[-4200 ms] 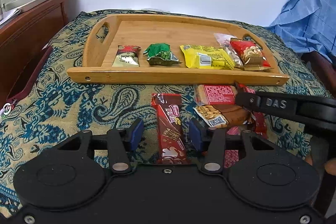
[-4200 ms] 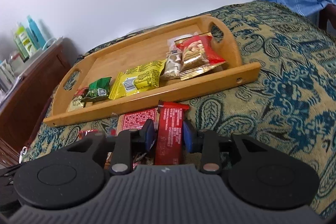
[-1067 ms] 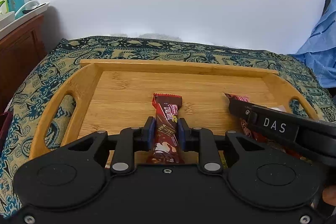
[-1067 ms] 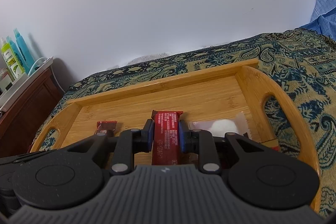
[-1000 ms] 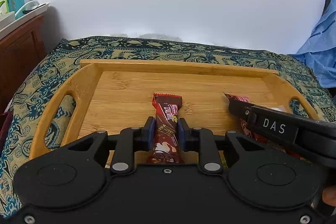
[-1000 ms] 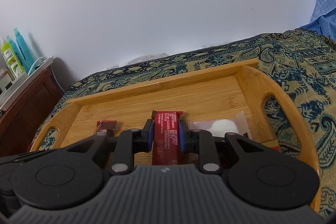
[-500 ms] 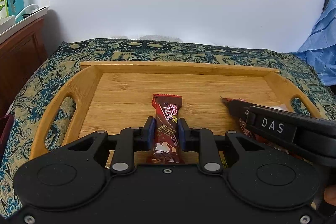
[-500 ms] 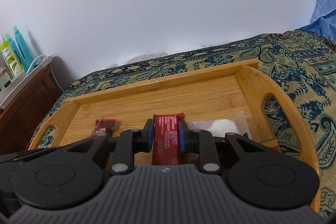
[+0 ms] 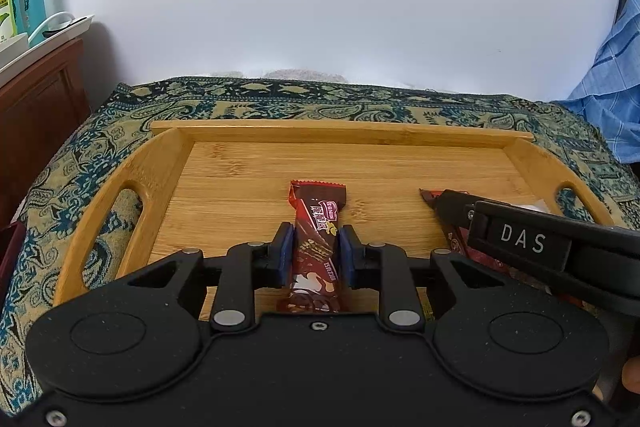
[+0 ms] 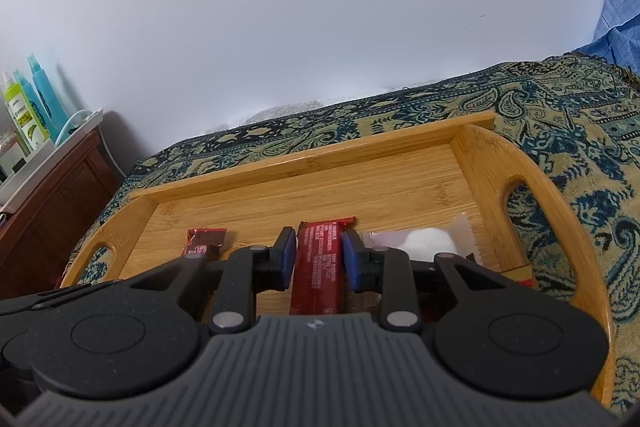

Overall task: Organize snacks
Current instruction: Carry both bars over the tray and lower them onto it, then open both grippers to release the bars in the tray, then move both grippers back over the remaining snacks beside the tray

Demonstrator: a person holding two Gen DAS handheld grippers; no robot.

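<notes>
**A:** so what changed in the last second? Going left to right: the left claw point(image 9: 313, 251) hasn't budged. It's still clamped on the brown chocolate bar point(image 9: 316, 227), blue pads pressed flat against both sides of the wrapper, with the bar's far end over the middle of the wooden tray point(image 9: 360, 135).

**B:** and the right one?

**A:** that's the news. The right claw point(image 10: 318, 259) was pinched tight on the red bar point(image 10: 320, 259) a moment ago, and now its jaws are opening. There's a sliver of gap on each side, and the bar sits between the pads looking like it's lying on the tray floor. My guess: red bar is basically delivered, brown one is next to be let go.

**B:** anything else in the tray?

**A:** in the right wrist view, a clear packet with something white inside point(image 10: 424, 239) just right of the red bar, and the brown bar's crimped end pokes out on the left.

**B:** textures?

**A:** both bars are glossy crinkly foil, long and flat with zigzag sealed ends, so slippery-ish I'd guess. Tray is pale bamboo with visible grain, raised rim, curved cut-out handles. It sits on a woven paisley cloth point(image 9: 240, 103), teal and tan, soft-looking. Can't tell what's under the cloth.
</notes>
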